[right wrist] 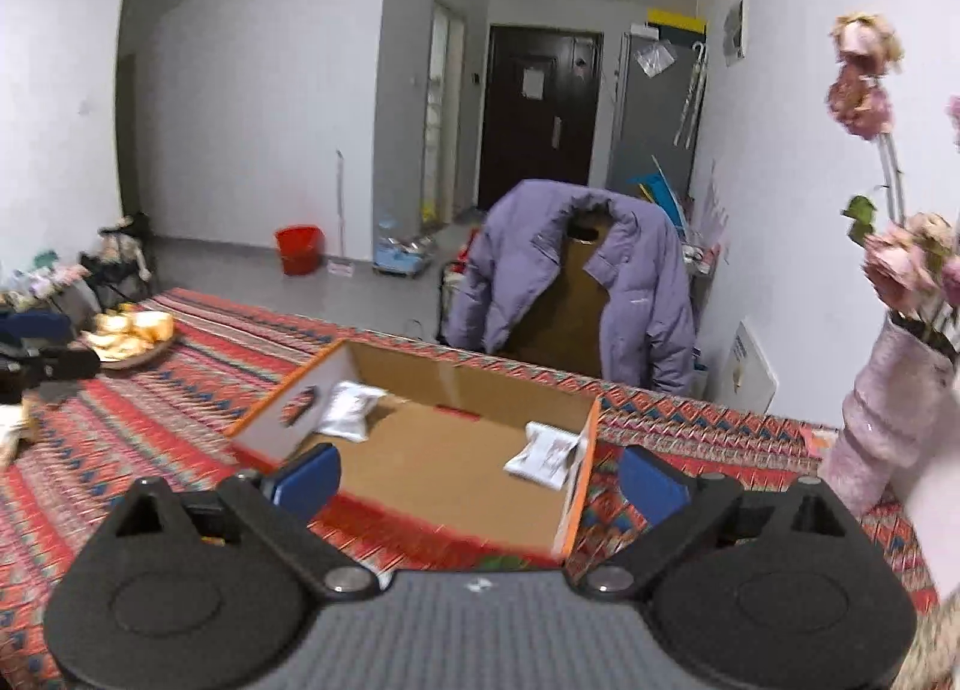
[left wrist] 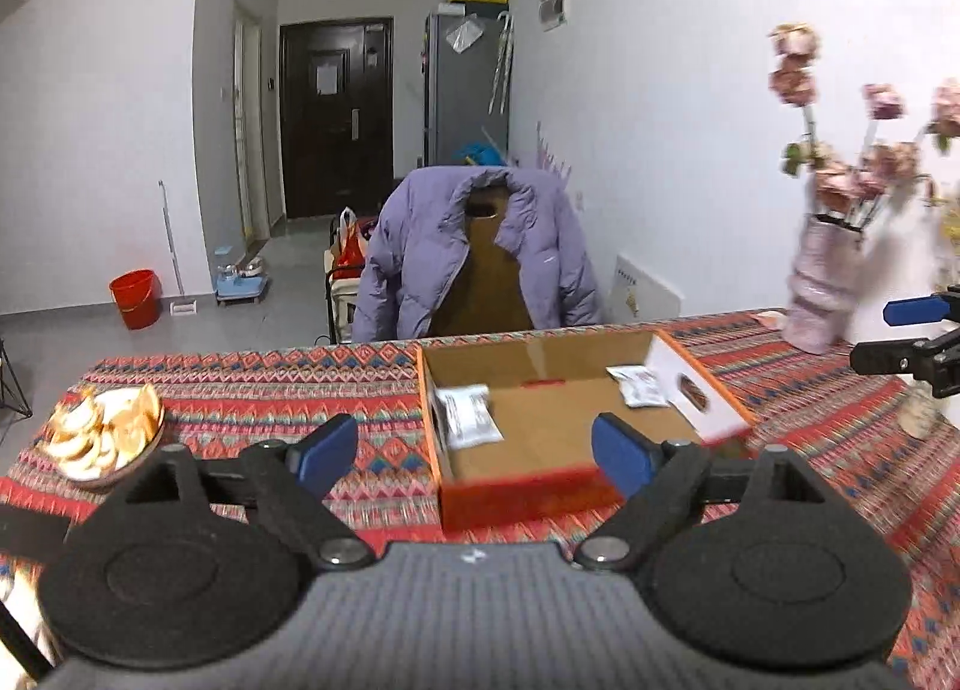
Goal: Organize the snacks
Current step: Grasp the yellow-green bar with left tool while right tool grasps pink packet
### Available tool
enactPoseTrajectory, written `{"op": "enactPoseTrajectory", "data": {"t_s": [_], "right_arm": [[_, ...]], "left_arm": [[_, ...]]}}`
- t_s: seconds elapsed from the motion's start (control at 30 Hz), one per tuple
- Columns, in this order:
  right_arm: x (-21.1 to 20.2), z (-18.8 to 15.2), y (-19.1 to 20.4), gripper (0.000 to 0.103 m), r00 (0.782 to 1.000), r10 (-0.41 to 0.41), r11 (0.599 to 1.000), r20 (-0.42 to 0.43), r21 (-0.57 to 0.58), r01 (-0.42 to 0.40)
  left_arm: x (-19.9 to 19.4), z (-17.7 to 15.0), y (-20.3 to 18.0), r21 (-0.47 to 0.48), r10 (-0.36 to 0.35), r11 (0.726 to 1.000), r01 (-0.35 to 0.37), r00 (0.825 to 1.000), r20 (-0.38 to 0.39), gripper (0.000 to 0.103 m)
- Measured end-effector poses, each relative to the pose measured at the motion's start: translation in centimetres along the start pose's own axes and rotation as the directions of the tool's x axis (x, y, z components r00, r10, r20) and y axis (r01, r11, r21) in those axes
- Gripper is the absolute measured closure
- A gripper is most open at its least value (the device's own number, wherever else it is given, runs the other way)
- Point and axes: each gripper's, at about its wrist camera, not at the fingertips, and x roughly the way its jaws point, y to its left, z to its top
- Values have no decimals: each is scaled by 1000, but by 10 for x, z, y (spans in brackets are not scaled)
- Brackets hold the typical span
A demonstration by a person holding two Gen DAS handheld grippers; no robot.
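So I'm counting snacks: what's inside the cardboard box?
Two white packets: one at the cardboard box's left end, one at its right. The near wall hides the floor behind it.

Home interior: patterned tablecloth (left wrist: 300, 384), purple jacket (left wrist: 420, 252) over chair, vase of flowers (left wrist: 822, 282), fridge (left wrist: 462, 90), dark entrance door (left wrist: 336, 114).

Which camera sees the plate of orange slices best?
The left wrist view: the plate of orange slices sits close, left of the box. The right wrist view shows it farther off, smaller and blurrier.

Orange box (left wrist: 591, 489) (brown inside), white packets (left wrist: 469, 416), red zigzag-patterned tablecloth (left wrist: 288, 384)
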Motion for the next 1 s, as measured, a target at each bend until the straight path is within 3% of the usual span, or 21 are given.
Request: {"op": "enactPoseTrajectory", "data": {"t_s": [0.17,0.33,0.47,0.57,0.63,0.73,1.0], "right_arm": [[-66,-56,25,0,996,34,999,81,9,-35],[-117,-125,56,0,989,-21,1000,147,5,20],[-136,-181,77,0,981,-116,993,156,26,113],[-140,-216,81,0,989,-93,992,115,98,82],[-141,-231,81,0,995,-57,992,76,117,48],[-147,-245,83,0,994,-86,990,73,120,77],[-149,-250,86,0,992,-102,986,79,141,90]], "left_arm": [[-69,-57,-18,-13,4,1000,-3,997,82,10],[-122,-118,-36,-56,17,998,-11,995,102,6],[-146,-162,-47,-107,83,991,-75,994,70,5],[-152,-185,-49,-111,96,989,-94,995,15,5],[-150,-193,-51,-94,100,990,-101,995,-13,5],[-150,-199,-53,-79,130,988,-131,991,-15,5],[-148,-205,-55,-72,123,990,-124,992,-16,5]]}}
